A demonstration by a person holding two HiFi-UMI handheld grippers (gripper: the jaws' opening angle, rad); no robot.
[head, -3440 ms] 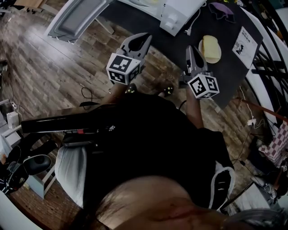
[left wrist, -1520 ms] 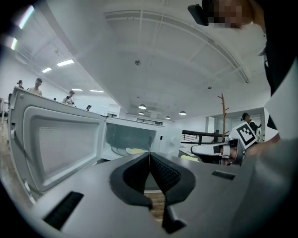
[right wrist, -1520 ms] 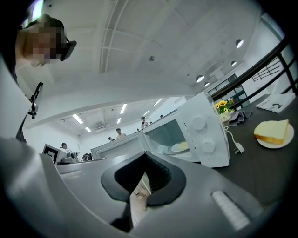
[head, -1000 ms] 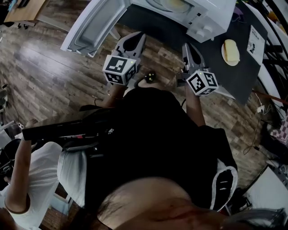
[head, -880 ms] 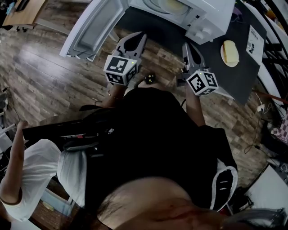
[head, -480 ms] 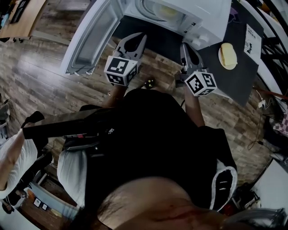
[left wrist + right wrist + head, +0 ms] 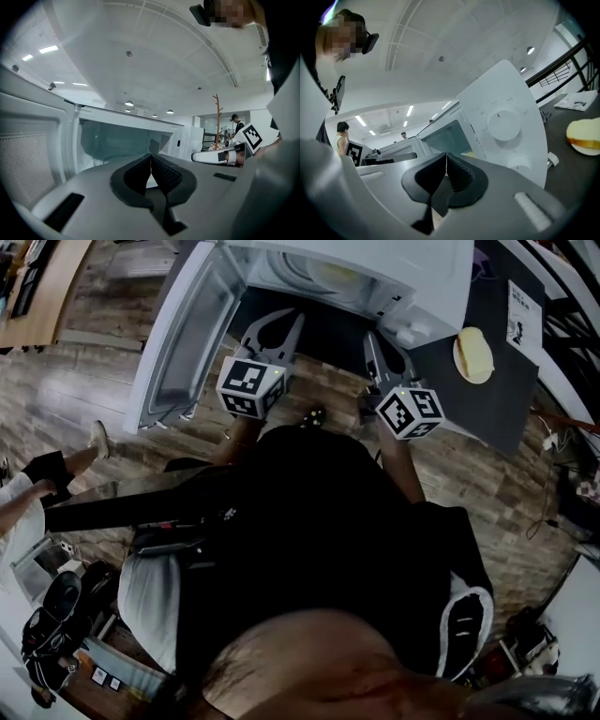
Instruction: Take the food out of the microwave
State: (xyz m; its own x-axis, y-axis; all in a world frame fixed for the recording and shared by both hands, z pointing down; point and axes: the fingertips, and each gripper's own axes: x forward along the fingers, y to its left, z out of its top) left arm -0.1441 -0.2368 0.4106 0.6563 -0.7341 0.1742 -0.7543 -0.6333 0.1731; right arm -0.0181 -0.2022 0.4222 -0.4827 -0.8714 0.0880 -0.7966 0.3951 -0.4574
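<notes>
support: dark table | on it: open microwave, plate with bread, printed sheet

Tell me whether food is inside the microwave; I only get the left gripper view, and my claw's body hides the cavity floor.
Observer: Yes. The head view shows a pale yellow item, likely the food, inside the open microwave.
Operator: Is the right claw free?
Observer: The right claw is shut, nothing between its jaws.
Operator: Anything on the table?
Observer: A plate of yellow food sits on the dark table, right of the microwave.
</notes>
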